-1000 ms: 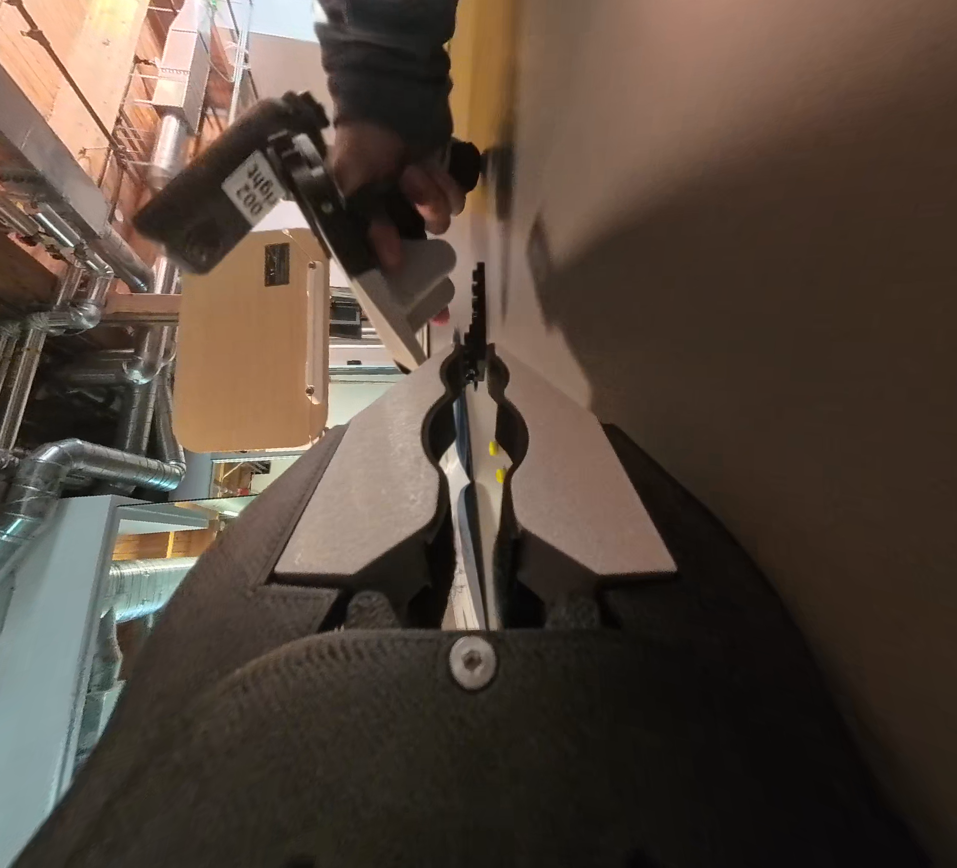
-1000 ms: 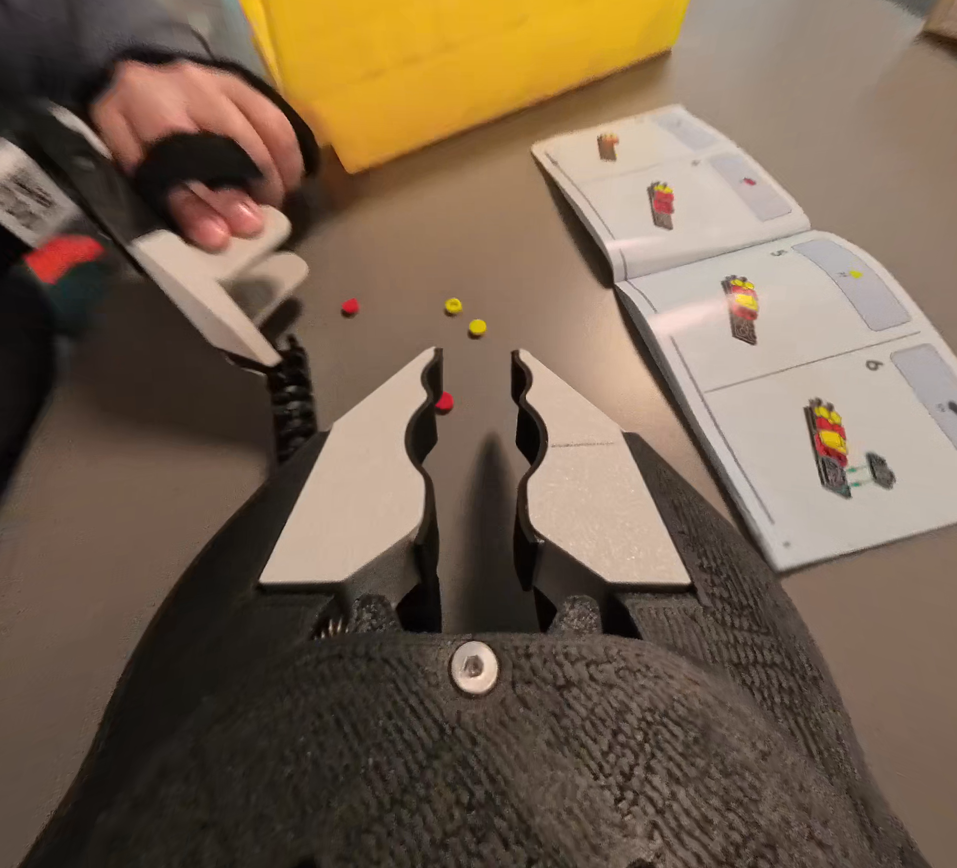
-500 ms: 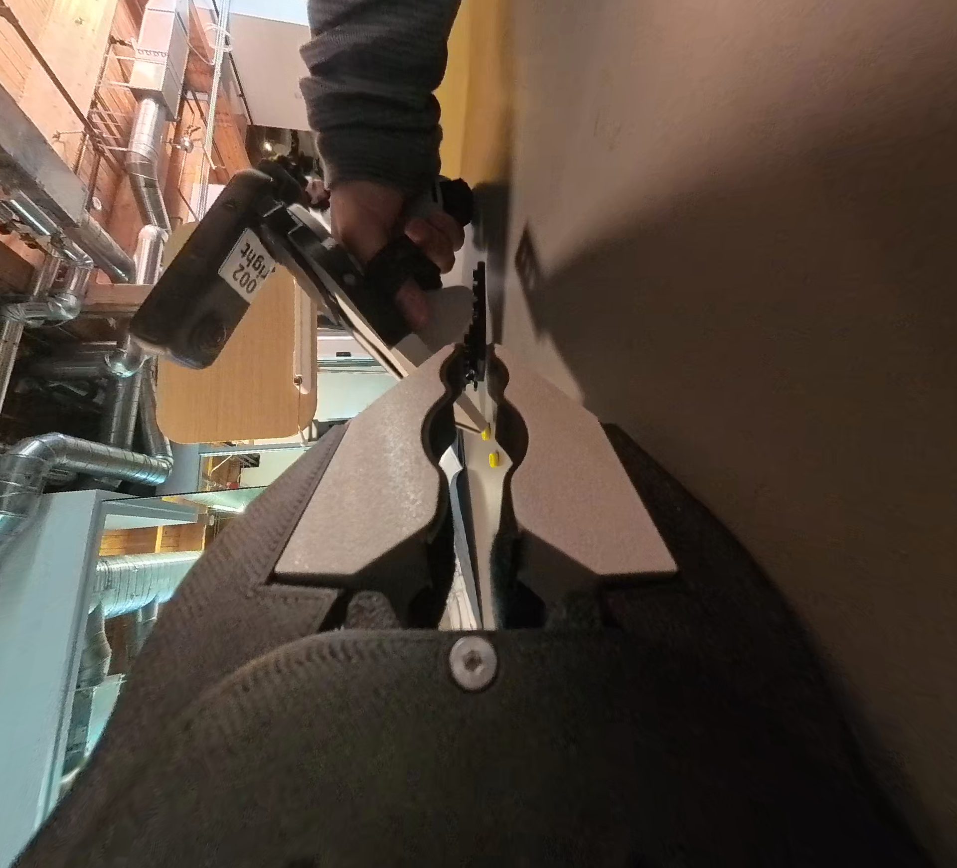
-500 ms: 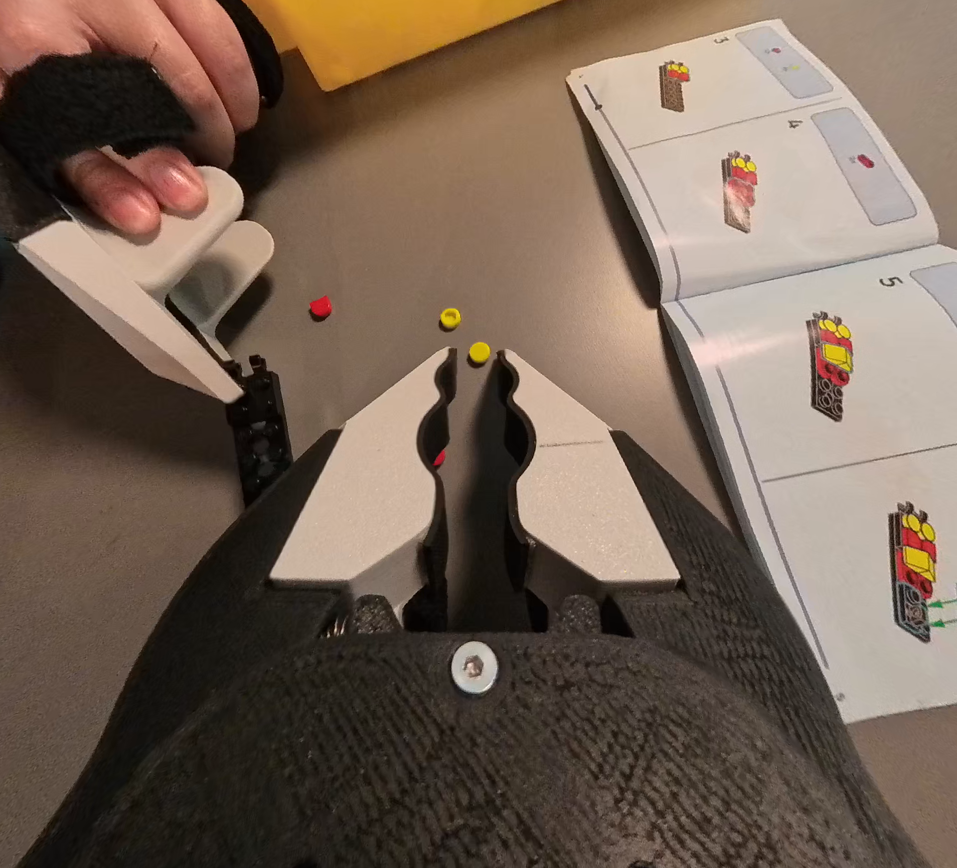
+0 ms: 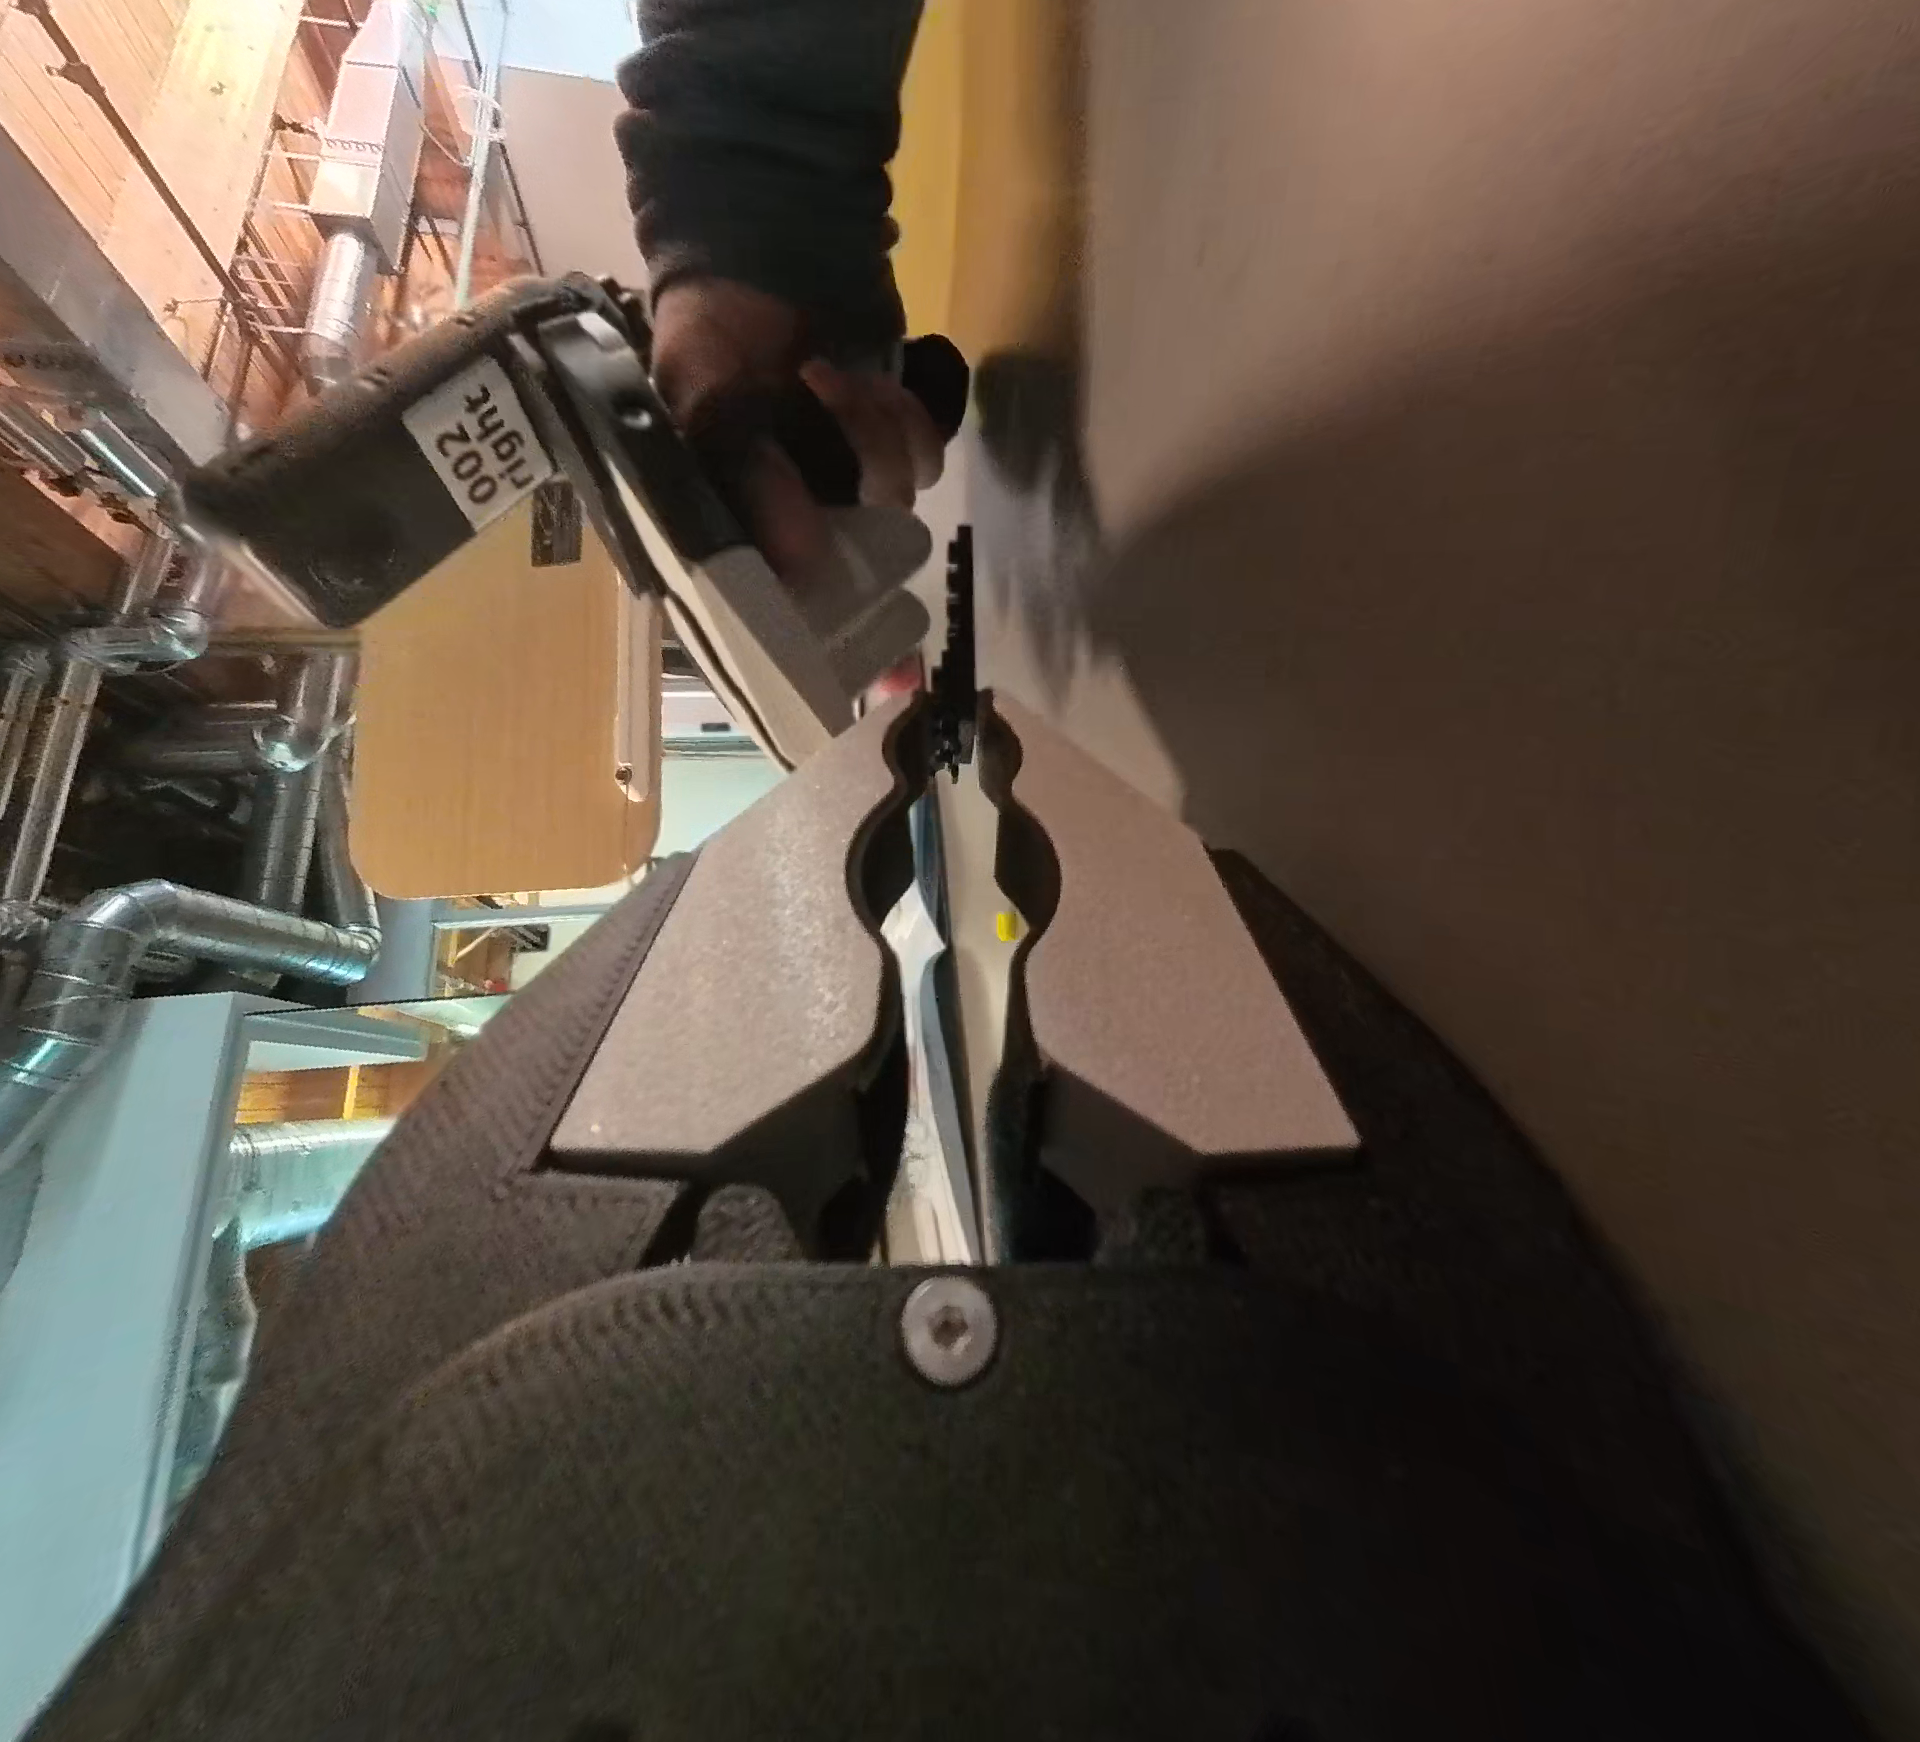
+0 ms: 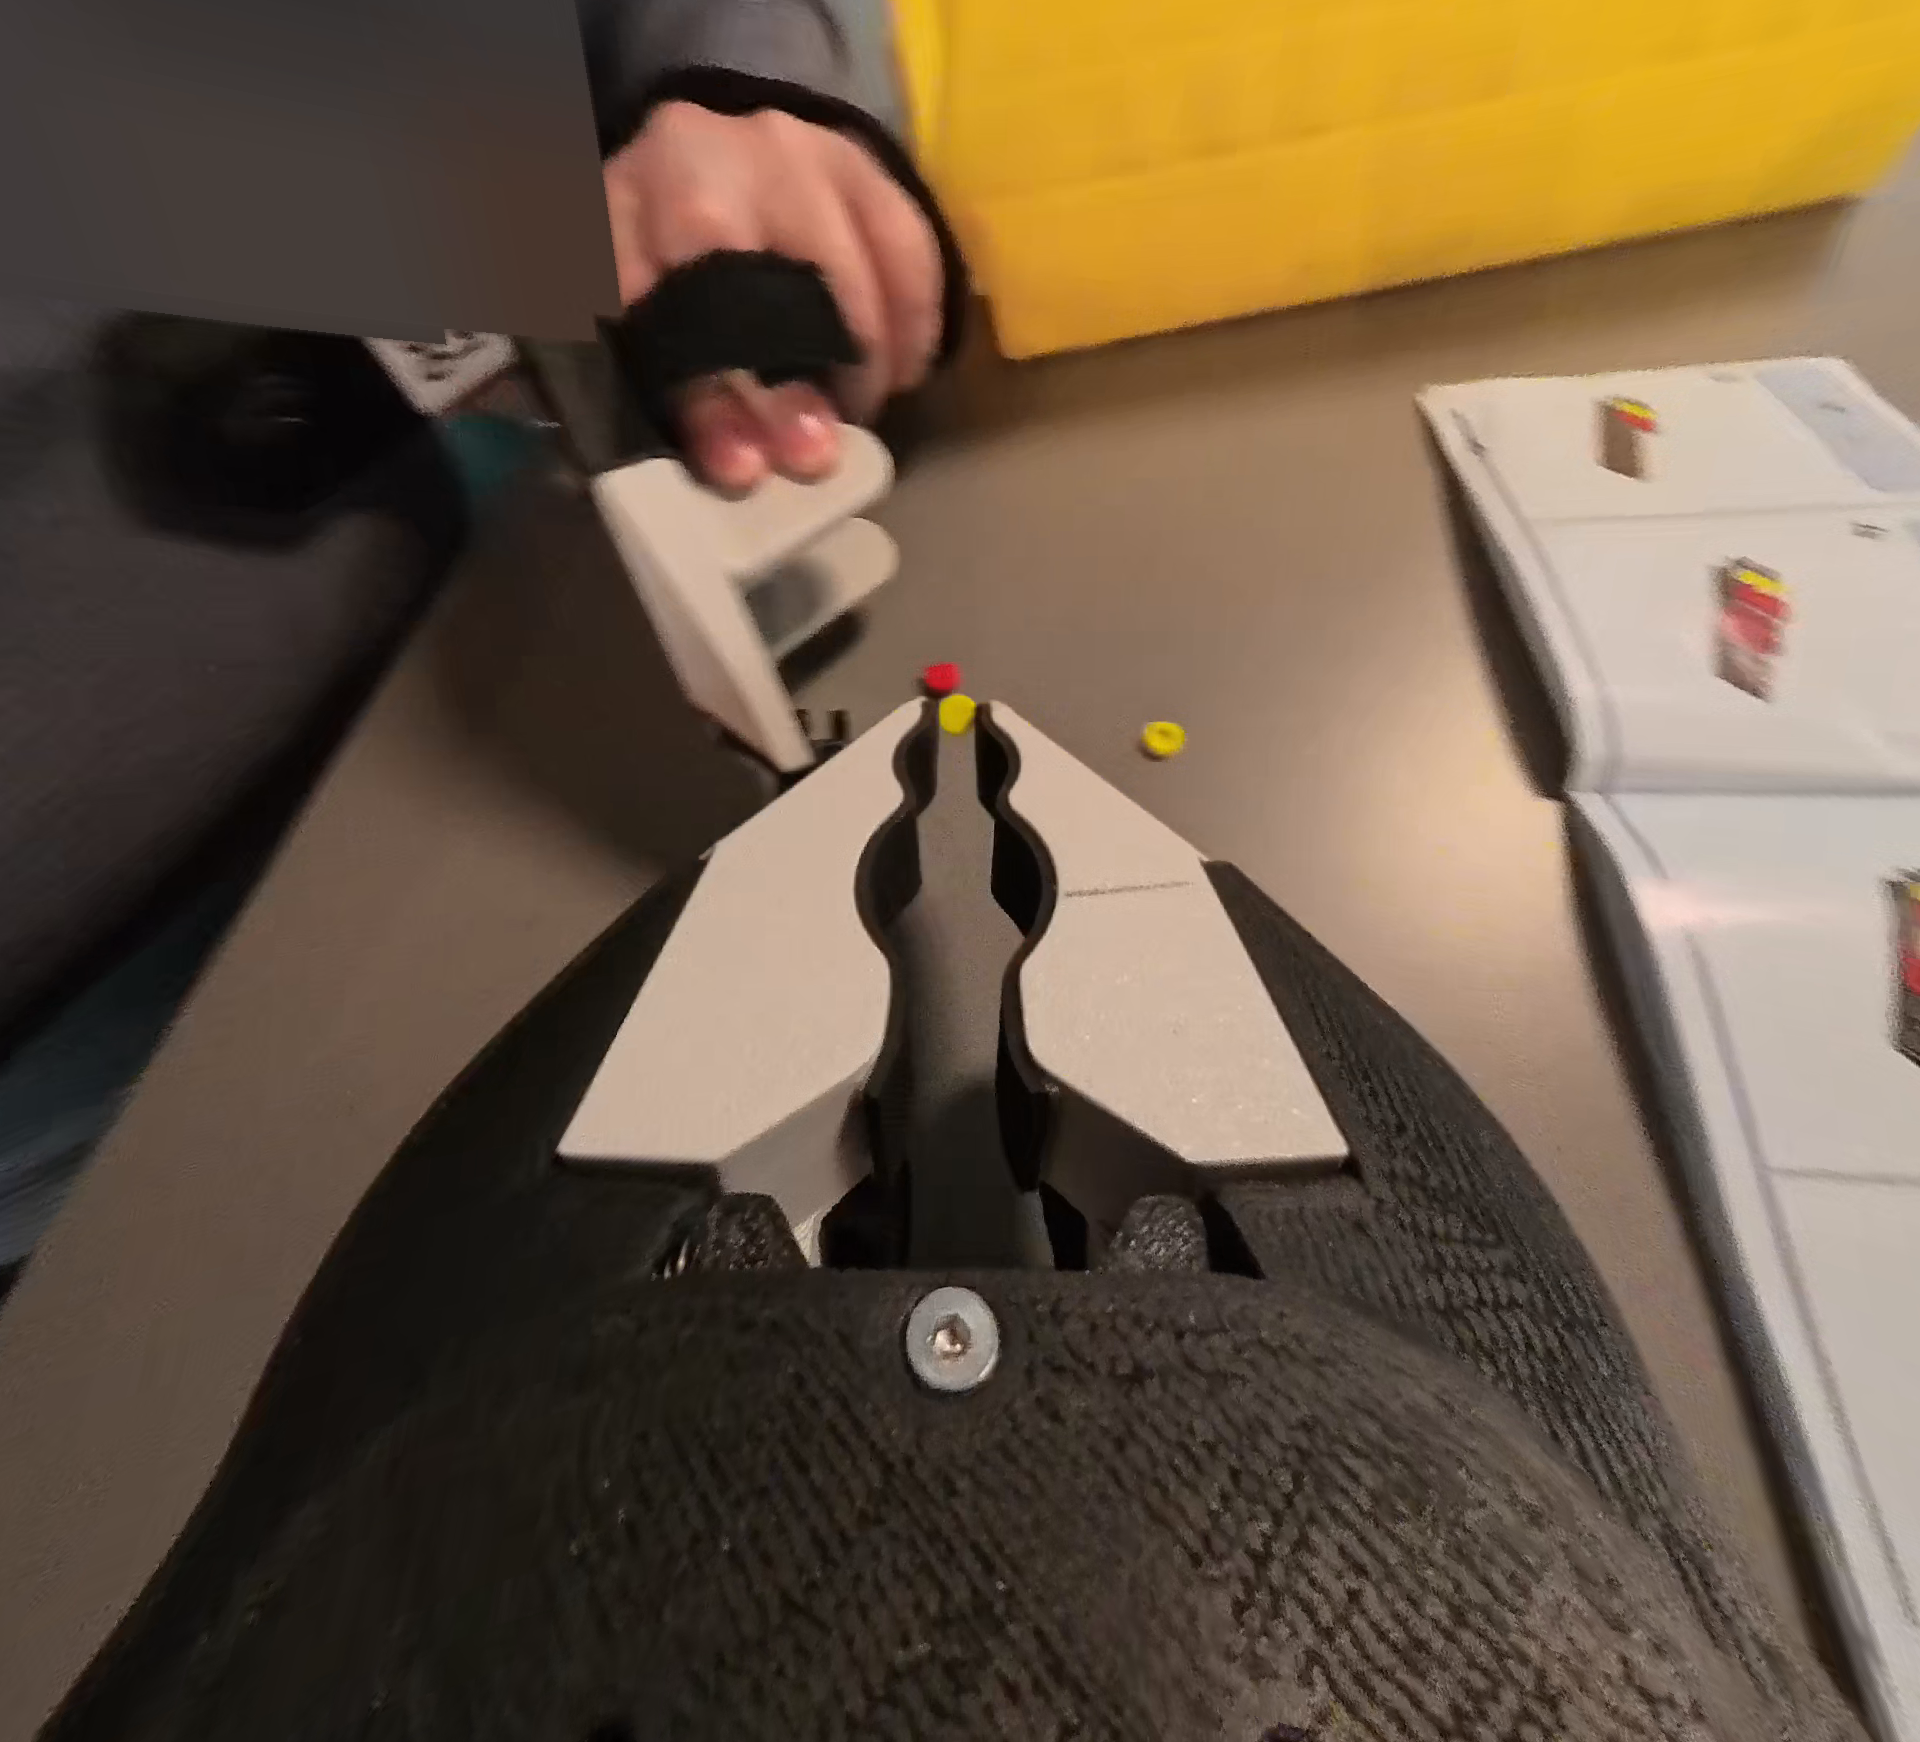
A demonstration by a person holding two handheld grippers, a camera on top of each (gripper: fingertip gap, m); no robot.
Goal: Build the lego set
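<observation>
In the left wrist view my left gripper (image 5: 954,716) is rolled on its side and shut on one end of a thin black lego plate (image 5: 961,591), which stands on edge against the brown table (image 5: 1455,549). My right gripper (image 6: 956,718) is shut on a small yellow round stud (image 6: 956,713) at its tips, close to the table. A red stud (image 6: 941,676) lies just beyond it and a yellow ring piece (image 6: 1162,738) lies to its right. The left gripper's fingers (image 6: 727,570) are just left of my right tips, with a bit of the black plate (image 6: 821,724) showing.
An open instruction booklet (image 6: 1714,653) lies on the table at the right. A yellow bin (image 6: 1351,82) stands at the back. A hand in a dark sleeve (image 5: 769,134) holds the right gripper, whose fingers (image 5: 769,591) are next to the plate. Left and right tips are no more than a few centimetres apart.
My right gripper has closed on one yellow stud and moved left with it, toward the left gripper and the red stud. The left gripper still holds the black plate.
</observation>
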